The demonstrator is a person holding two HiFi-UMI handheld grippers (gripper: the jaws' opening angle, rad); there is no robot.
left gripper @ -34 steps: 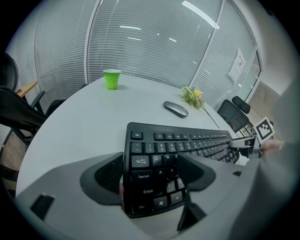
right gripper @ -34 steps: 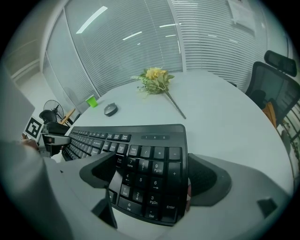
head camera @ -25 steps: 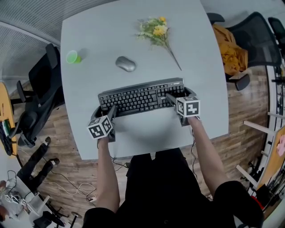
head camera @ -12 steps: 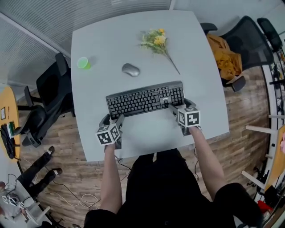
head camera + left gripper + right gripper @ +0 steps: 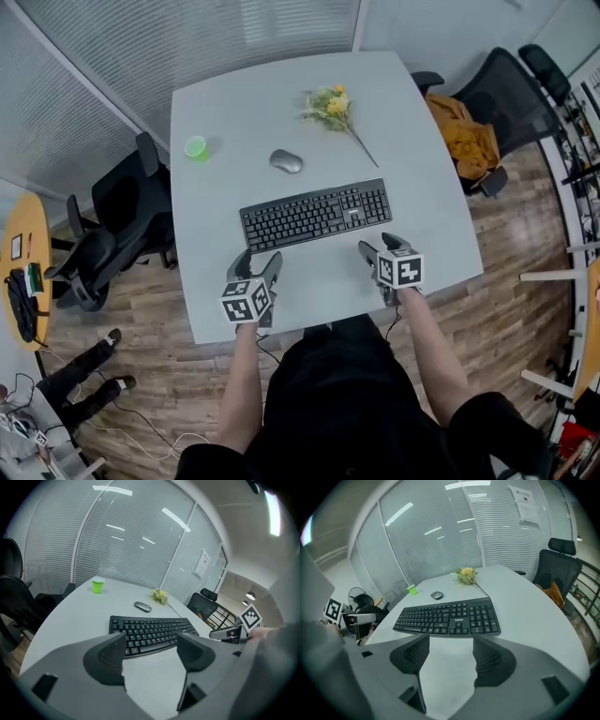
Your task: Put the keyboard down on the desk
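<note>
Now that the keyboard (image 5: 316, 214) lies released, left gripper's (image 5: 260, 261) fingers gape empty, right gripper's (image 5: 377, 246) closing empty

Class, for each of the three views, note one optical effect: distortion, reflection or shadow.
Head view: a gentle wide-angle bend curves the edges of the pale grey desk; the light is even, and the black keyboard casts only a faint shadow. Left gripper view: strong fisheye, dark rounded corners, ceiling lights mirrored in the blind-backed glass wall. Right gripper view: the same fisheye and mirrored streaks.
</note>
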